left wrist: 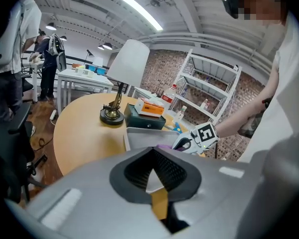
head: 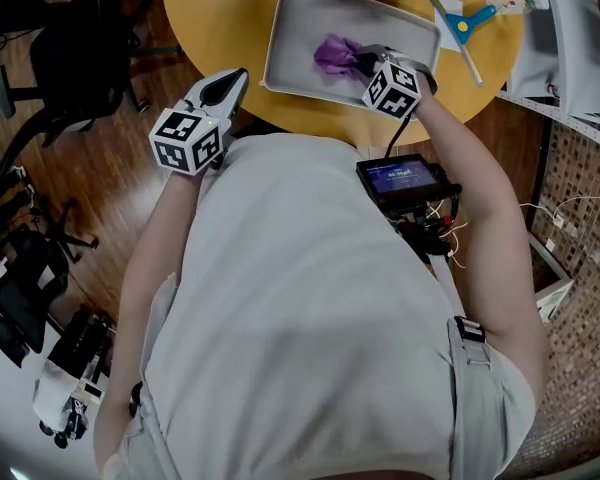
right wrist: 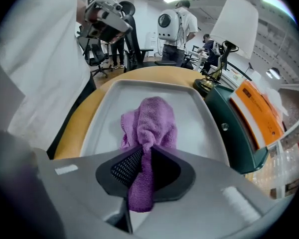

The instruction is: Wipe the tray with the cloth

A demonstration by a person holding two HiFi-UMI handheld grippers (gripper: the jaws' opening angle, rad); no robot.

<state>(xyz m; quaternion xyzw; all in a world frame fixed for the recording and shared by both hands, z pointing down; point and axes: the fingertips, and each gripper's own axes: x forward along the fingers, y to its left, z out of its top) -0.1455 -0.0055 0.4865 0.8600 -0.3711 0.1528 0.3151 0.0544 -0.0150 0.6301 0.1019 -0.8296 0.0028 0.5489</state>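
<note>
A black office chair stands on the wooden floor off the left edge of the round table. The left gripper hangs just outside the table's near-left edge. Its jaws are closed tip to tip with nothing between them, and it points toward the tray. The grey tray lies flat by the table's near edge, in front of the person, with its long side running roughly along that edge. The purple cloth lies bunched on the tray's floor, toward the near-right corner. The right gripper reaches in over the tray's near-right rim with its jaws clamped on one twisted end of the cloth. The rest of the cloth spreads ahead of the jaws on the tray floor. In the right gripper view, a dark green box with an orange pack on top sits just beside the tray's far rim, and a lamp with a white shade stands close to the box. Toward the table's right edge lie a blue-handled tool and a small white bottle.
</note>
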